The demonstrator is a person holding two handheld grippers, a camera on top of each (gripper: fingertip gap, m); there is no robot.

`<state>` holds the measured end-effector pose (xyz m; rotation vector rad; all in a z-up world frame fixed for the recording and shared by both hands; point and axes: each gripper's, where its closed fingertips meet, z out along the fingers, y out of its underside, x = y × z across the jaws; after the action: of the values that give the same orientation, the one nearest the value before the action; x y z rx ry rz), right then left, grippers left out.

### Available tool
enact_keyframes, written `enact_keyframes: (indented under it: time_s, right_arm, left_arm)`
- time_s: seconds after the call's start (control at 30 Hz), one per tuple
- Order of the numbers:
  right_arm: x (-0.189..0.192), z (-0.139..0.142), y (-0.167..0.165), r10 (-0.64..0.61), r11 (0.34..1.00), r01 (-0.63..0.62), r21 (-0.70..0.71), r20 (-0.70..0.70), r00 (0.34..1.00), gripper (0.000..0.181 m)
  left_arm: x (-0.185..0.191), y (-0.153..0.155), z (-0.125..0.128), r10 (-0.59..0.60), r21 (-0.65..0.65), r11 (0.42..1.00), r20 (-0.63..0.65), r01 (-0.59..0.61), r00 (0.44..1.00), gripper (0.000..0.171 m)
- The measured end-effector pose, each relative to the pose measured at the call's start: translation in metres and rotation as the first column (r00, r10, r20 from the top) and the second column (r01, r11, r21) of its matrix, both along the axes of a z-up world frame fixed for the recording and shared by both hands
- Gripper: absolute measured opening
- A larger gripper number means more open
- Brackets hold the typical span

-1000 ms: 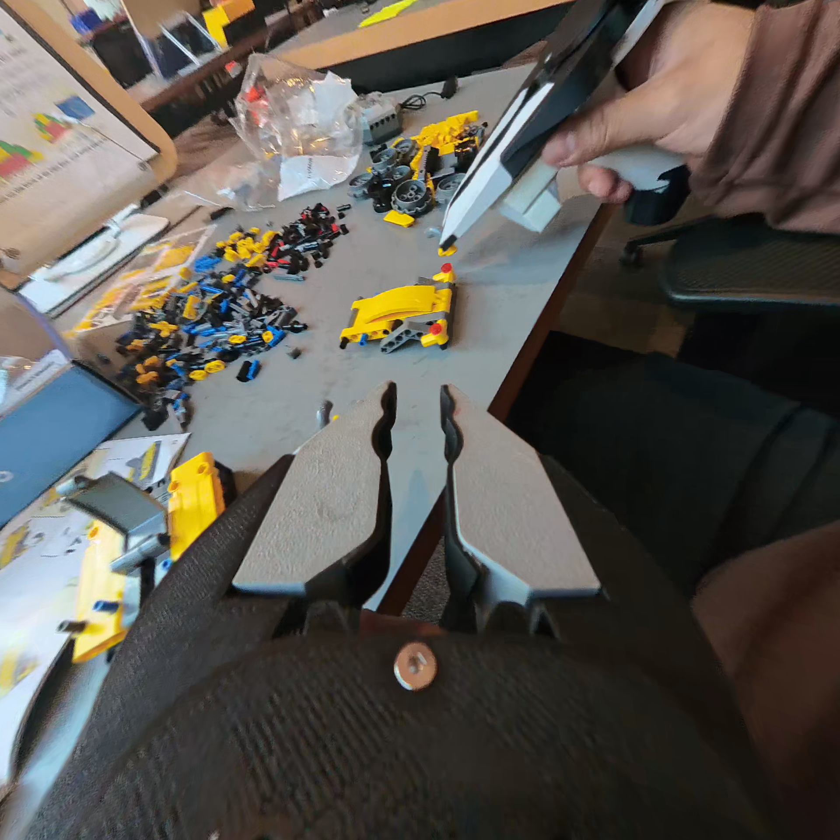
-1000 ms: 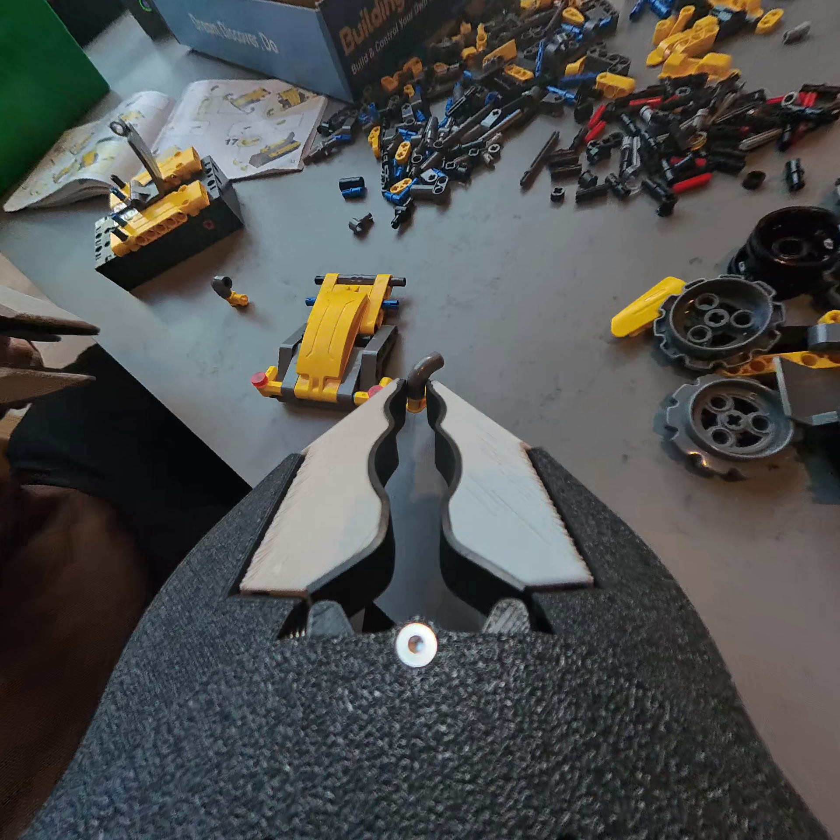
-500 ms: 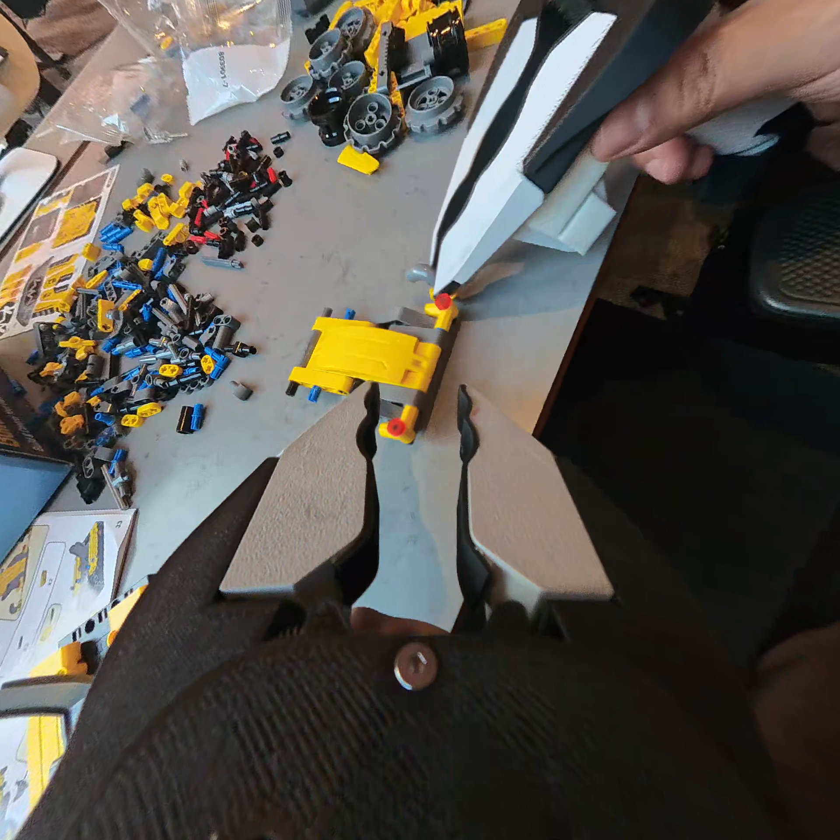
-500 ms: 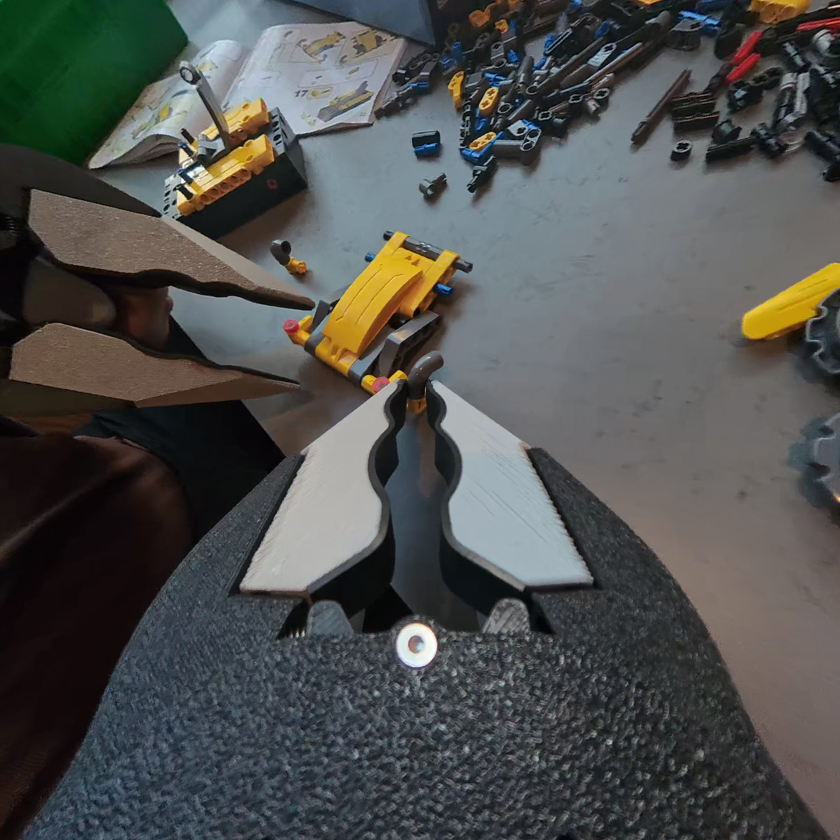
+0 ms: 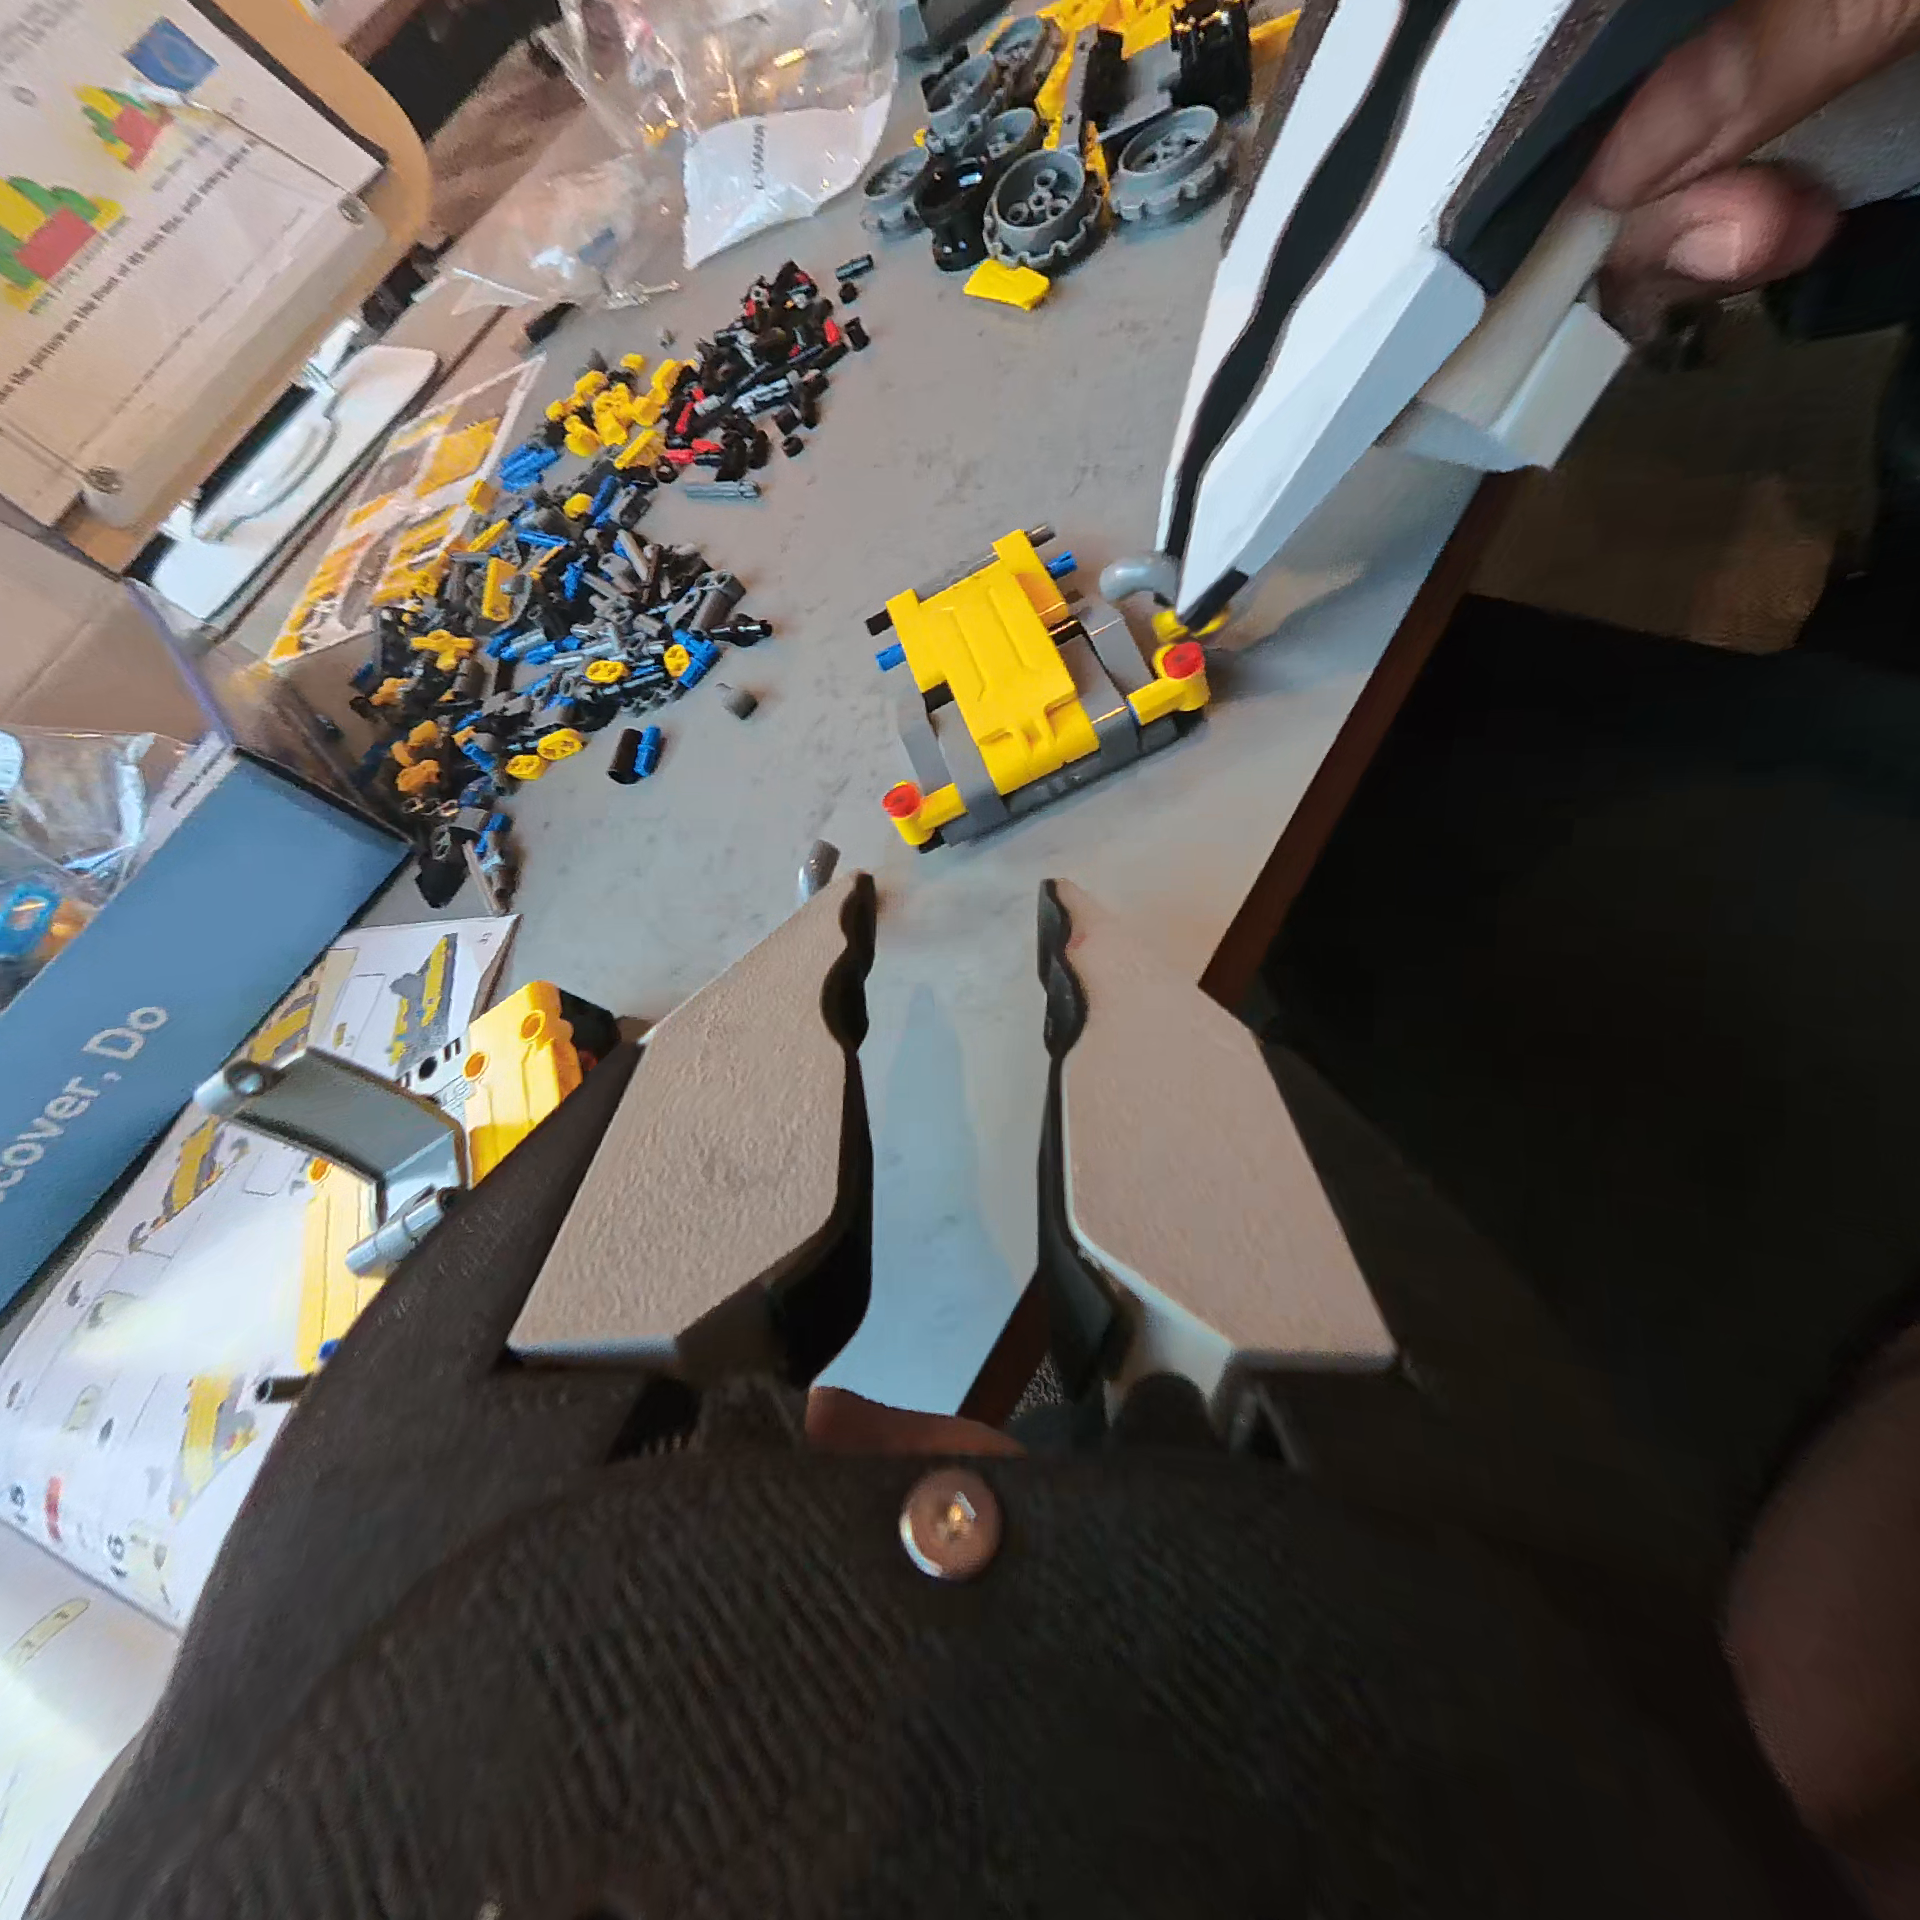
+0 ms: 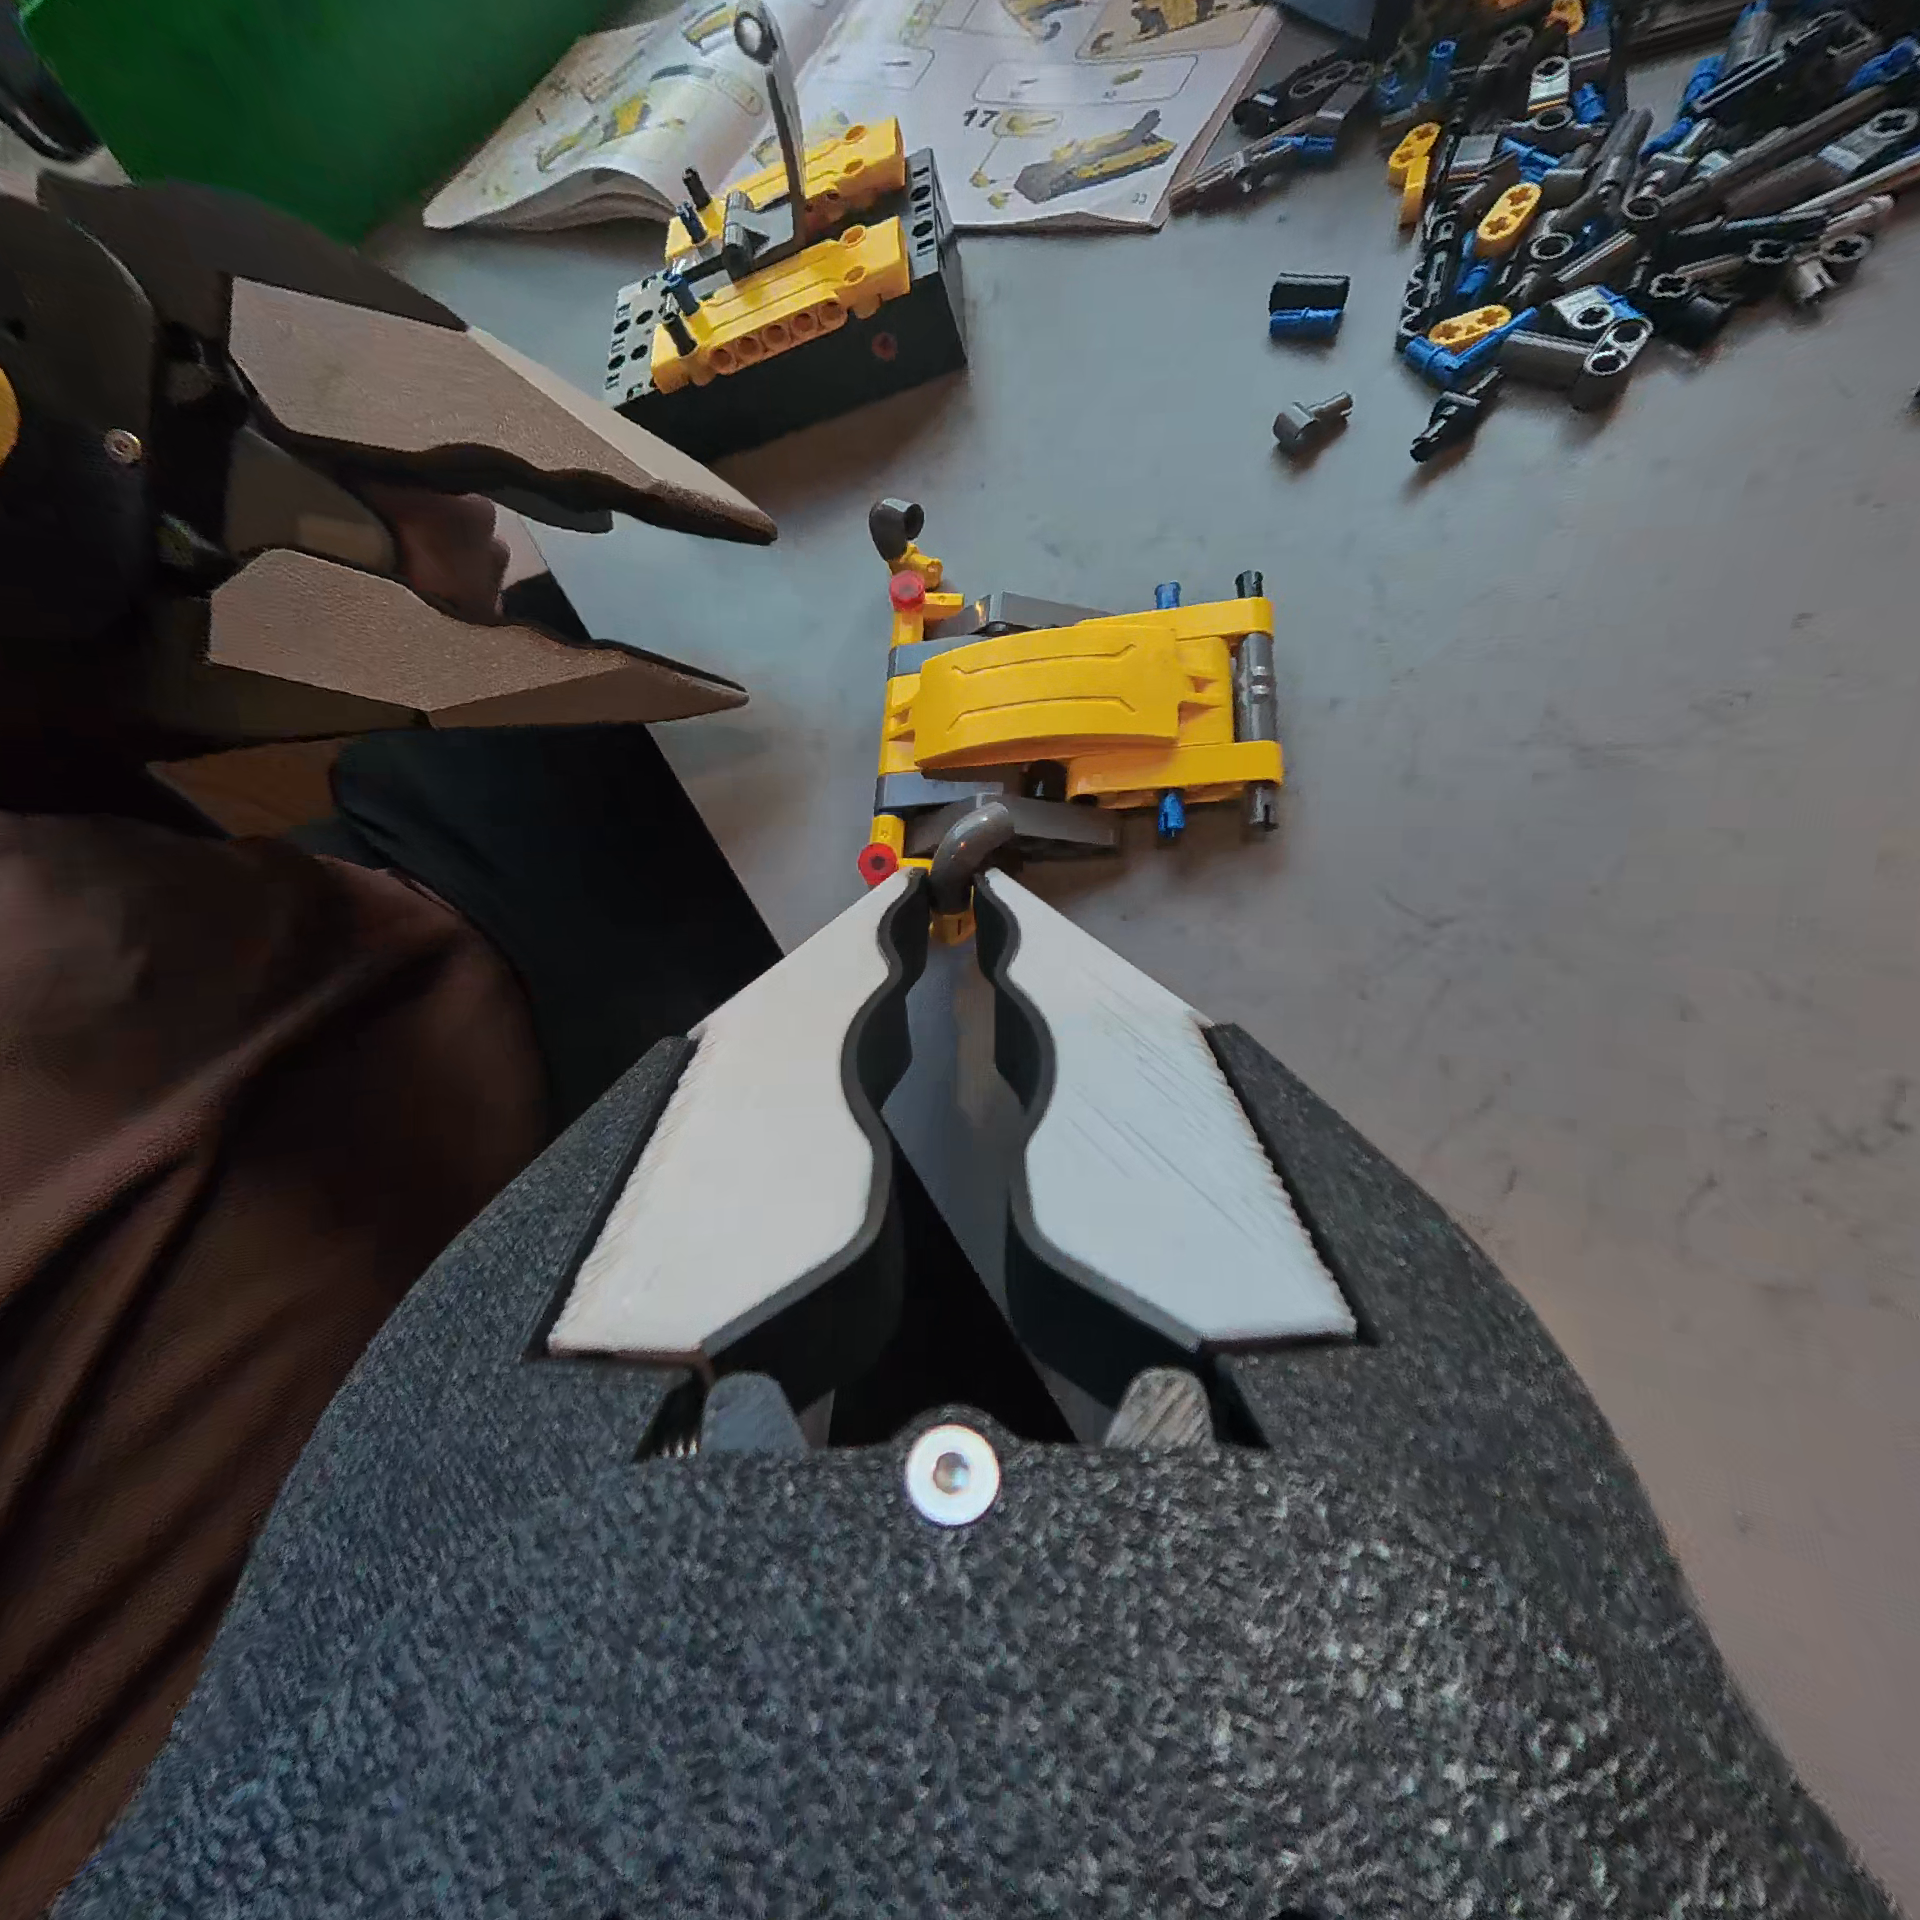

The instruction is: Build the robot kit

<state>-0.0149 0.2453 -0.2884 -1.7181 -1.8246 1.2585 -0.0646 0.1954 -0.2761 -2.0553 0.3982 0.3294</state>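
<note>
Now the right gripper (image 6: 948, 883) is pinched closed on a small bent grey piece with a yellow end (image 6: 961, 857), held just at the near corner of a yellow and grey brick model (image 6: 1081, 707) that lies flat on the grey worktop (image 6: 1507, 831). Whether the held piece touches the model cannot be told. In the left wrist view that same gripper (image 5: 1195, 608) comes down from the upper right, held by a person's hand (image 5: 1714, 166), its tips beside a red-tipped corner of the model (image 5: 997, 686). The left gripper (image 5: 956, 904) is empty, its jaws standing apart, and it hovers over the near edge of the worktop (image 5: 987, 416), short of the model; in the right wrist view it shows at the left (image 6: 758, 613), level with the model and apart from it. A second small grey and yellow elbow piece (image 6: 902, 530) lies just beside the model's far red-tipped corner. Farther off stands a black and yellow block with an upright grey lever (image 6: 790, 281), resting near an open instruction booklet (image 6: 1039, 114). To the far right lies a loose heap of black, blue and yellow small parts (image 6: 1621, 229), and two stray small parts (image 6: 1309, 364) lie between the heap and the model. Grey toothed wheels (image 5: 1039, 187) and a clear plastic bag (image 5: 727, 114) sit at the far side of the worktop, and a blue box (image 5: 177, 997) stands at the left.
</note>
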Motion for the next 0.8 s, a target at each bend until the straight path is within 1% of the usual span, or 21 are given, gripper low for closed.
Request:
enact_keyframes:
  time_s: [0.07, 0.2, 0.33, 0.37, 0.43, 0.47, 0.53, 0.63, 0.8]
  right_arm:
    - [-0.001, 0.002, 0.003, -0.013, 0.999, 0.013, -0.034, -0.012, 1.000, 0.008]
    - [-0.002, 0.004, 0.008, -0.042, 0.996, 0.039, -0.080, -0.030, 0.999, 0.008]
    - [-0.004, 0.000, 0.012, -0.057, 0.991, 0.053, -0.119, -0.029, 0.998, 0.008]
    - [-0.005, 0.001, 0.012, -0.056, 0.990, 0.050, -0.133, -0.036, 0.998, 0.008]
    - [-0.006, 0.002, 0.012, -0.058, 0.988, 0.050, -0.148, -0.049, 0.997, 0.008]
    - [-0.007, 0.002, 0.011, -0.054, 0.987, 0.045, -0.157, -0.053, 0.997, 0.008]
    - [-0.008, 0.003, 0.009, -0.049, 0.984, 0.038, -0.172, -0.060, 0.997, 0.008]
    - [-0.011, 0.004, 0.008, -0.049, 0.978, 0.036, -0.204, -0.058, 0.997, 0.008]
    - [-0.011, 0.005, 0.010, -0.056, 0.968, 0.039, -0.247, -0.062, 0.997, 0.008]
  left_arm:
    - [-0.004, 0.000, -0.003, 0.015, 0.006, 1.000, 0.003, -0.015, 1.000, 0.028]
    - [0.001, -0.001, -0.007, -0.007, 0.004, 1.000, 0.109, 0.007, 0.994, 0.030]
    - [-0.008, -0.003, -0.019, 0.007, -0.010, 1.000, 0.161, -0.006, 0.987, 0.030]
    - [-0.006, -0.004, -0.017, -0.010, 0.009, 1.000, 0.184, 0.008, 0.983, 0.028]
    - [-0.002, -0.006, -0.004, -0.075, 0.100, 0.993, 0.176, 0.058, 0.981, 0.022]
    - [0.000, -0.007, -0.001, -0.102, 0.118, 0.990, 0.174, 0.082, 0.979, 0.022]
    - [0.008, -0.011, -0.006, -0.155, 0.091, 0.986, 0.197, 0.139, 0.968, 0.028]
    - [0.010, -0.014, -0.009, -0.177, 0.107, 0.982, 0.188, 0.159, 0.966, 0.026]
    - [0.010, -0.013, -0.010, -0.170, 0.148, 0.977, 0.122, 0.152, 0.978, 0.022]
